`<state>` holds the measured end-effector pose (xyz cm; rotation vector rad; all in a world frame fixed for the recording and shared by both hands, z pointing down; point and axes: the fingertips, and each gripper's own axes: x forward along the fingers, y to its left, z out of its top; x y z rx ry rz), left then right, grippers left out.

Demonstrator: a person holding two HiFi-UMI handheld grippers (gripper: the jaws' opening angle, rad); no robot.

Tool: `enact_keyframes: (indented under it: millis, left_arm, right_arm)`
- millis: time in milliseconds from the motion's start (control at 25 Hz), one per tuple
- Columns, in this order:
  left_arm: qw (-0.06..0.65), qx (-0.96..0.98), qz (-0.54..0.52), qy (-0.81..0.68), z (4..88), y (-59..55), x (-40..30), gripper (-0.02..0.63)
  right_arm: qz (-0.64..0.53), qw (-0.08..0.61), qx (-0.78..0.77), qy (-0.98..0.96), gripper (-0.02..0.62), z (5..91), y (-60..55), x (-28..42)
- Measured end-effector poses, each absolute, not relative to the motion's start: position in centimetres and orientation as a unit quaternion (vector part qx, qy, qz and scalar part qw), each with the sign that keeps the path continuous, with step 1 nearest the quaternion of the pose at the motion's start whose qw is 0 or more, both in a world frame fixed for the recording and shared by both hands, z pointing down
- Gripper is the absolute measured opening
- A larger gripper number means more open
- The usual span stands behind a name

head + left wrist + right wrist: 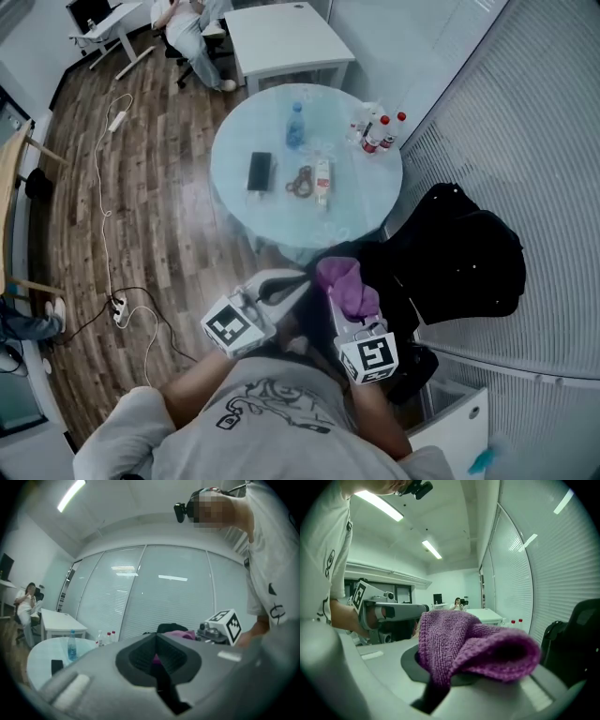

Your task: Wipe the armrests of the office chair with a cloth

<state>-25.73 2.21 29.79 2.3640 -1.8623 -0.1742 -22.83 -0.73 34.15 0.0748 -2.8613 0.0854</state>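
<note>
The right gripper [337,305] pinches the purple cloth [349,284] in its jaws, just beside the black office chair [469,251]. The left gripper [292,281] has its jaws pressed together, empty. Wiping looks not yet begun. The next move calls for lowering the cloth onto an armrest, which is hard to make out here.

Even, cool white room light fills all three views. It comes from ceiling strip lights [71,495], which burn out to plain white in both gripper views. Their reflections streak the glass wall [172,578], and the round worktop [272,202] carries a pale, milky sheen. Shadows are faint and soft-edged. Both gripper views bulge strongly, with straight lines bowed and the corners black. The left claw [156,635] is smeared out of focus up close, while the purple cloth [473,644] shows its knit fairly crisply.
</note>
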Motion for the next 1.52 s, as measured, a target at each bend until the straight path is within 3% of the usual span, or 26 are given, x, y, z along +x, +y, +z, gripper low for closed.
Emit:
enact_keyframes:
  millis: [600, 1520]
  left_arm:
    - [0.018, 0.777, -0.059, -0.626, 21.7, 5.0, -23.0, 0.002]
    - [0.019, 0.776, -0.069, -0.627, 20.5, 5.2, -22.8, 0.002]
  right_arm:
    - [-0.009, 0.063, 0.02, -0.998, 0.029, 22.9, 3.4, -19.5]
    - [-0.015, 0.06, 0.019, -0.998, 0.029, 21.9, 3.7, -19.2]
